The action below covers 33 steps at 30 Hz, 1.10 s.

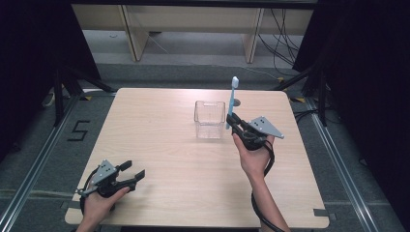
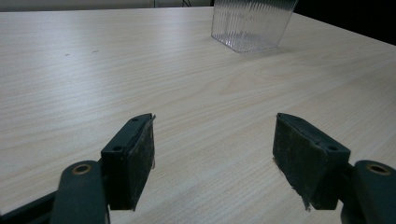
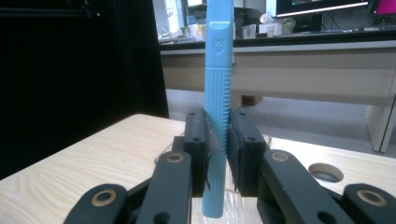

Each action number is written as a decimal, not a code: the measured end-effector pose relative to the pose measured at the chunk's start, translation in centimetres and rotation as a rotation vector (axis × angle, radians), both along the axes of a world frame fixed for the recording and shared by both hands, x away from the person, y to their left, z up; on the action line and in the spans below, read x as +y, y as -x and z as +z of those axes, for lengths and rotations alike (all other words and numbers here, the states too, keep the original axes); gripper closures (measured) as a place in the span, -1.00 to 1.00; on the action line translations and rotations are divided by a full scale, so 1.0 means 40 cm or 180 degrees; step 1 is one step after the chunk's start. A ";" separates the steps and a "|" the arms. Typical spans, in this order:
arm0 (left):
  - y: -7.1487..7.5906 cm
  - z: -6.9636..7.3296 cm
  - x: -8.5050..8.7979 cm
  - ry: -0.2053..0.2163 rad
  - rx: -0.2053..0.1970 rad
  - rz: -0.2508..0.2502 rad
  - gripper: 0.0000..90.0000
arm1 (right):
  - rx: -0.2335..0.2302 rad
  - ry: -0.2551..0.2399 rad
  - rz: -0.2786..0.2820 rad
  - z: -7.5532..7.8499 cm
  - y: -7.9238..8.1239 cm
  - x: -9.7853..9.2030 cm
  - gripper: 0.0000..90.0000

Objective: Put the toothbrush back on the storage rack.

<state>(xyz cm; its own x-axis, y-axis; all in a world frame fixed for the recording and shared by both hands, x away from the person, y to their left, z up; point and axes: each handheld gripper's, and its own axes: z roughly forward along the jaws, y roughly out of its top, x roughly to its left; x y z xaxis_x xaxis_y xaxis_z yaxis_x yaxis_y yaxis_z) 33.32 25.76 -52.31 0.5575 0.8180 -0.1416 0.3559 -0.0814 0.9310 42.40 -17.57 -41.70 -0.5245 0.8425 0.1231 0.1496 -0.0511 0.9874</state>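
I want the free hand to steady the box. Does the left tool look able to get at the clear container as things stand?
Probably yes. The left tool is open and holds nothing, and bare table lies between it and the clear container. The right tool, gripping a blue toothbrush, sits on the container's other side.

Most of the wooden table (image 1: 159, 145) lies bare. The only obstacle is a clear ribbed box (image 1: 210, 119) standing past centre, toward twelve o'clock. A small round hole (image 1: 237, 102) sits just beyond it at one o'clock. Black tripod legs (image 1: 63, 87) flank the far corners.
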 end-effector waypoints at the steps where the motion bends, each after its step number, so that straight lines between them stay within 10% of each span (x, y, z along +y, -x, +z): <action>1: 0.001 0.000 0.001 0.0022 -0.0004 0.0013 -0.36 | -0.0031 0.0000 0.0027 0.004 -0.006 0.003 0.76; 33: 0.006 0.000 0.003 0.0082 0.0001 0.0013 -0.36 | -0.0146 0.0009 -0.0093 0.000 -0.099 0.048 0.76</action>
<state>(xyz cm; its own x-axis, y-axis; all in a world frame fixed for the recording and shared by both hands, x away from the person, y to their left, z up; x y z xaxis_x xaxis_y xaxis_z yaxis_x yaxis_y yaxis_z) 33.09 25.89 -52.33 0.5542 0.8163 -0.1629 0.3565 -0.0559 0.9326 46.38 -15.64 -41.72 -0.5047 0.8579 0.0970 0.1027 -0.0519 0.9934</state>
